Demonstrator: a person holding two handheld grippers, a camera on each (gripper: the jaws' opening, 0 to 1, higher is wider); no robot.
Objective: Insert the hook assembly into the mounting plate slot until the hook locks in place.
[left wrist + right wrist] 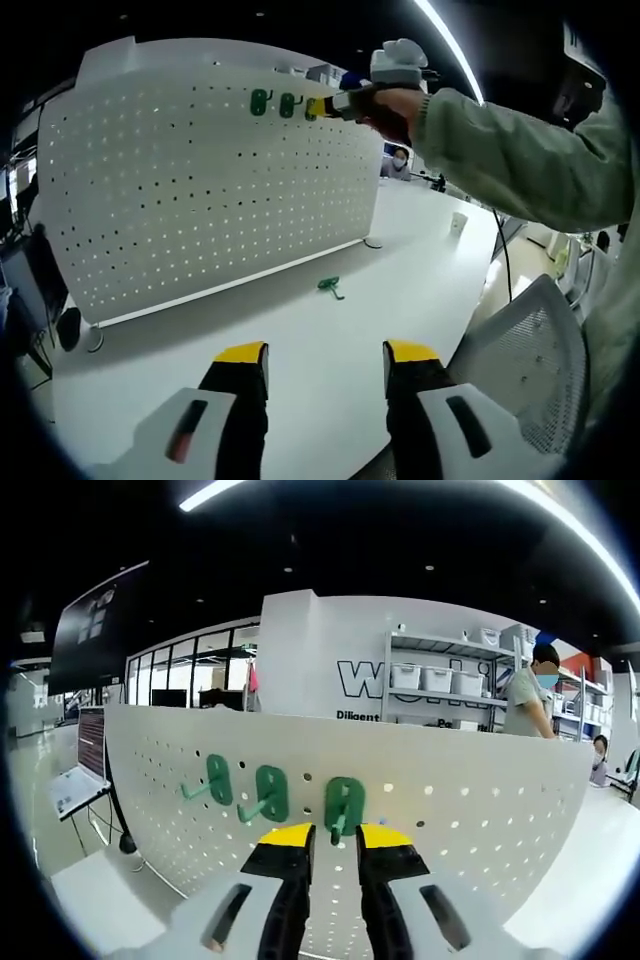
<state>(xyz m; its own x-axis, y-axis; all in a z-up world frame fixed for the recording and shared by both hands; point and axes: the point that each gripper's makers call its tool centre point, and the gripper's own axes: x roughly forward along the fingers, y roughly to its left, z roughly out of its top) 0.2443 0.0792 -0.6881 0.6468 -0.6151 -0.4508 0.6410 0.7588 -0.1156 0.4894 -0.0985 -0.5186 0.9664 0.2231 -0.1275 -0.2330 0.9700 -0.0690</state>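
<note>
Left gripper (325,362): yellow-tipped black jaws spread wide apart with nothing between them, held low over the white table (330,350). Loose green hook (331,288): lying on the table ahead of the left gripper, apart from the board and near its foot. White pegboard (200,190): standing upright along the far part of the table, perforated across its face. Right gripper (333,832), in its own view: yellow-tipped jaws drawn close on either side of the peg of the rightmost green hook (343,805), which sits against the pegboard (470,790) face near the top edge; whether the jaws actually pinch the peg cannot be told. Two more green hooks (247,788): mounted on the board just to the left of that one, in a row, pegs pointing outward. In the left gripper view the right gripper (322,106) is at the board's upper edge beside the green hooks (272,103), with the person's hand (392,108) and pale green sleeve (520,160) behind it. Mesh chair back (530,370): at the table's right edge. Shelving with white bins (440,685): beyond the board, with people standing nearby.
</note>
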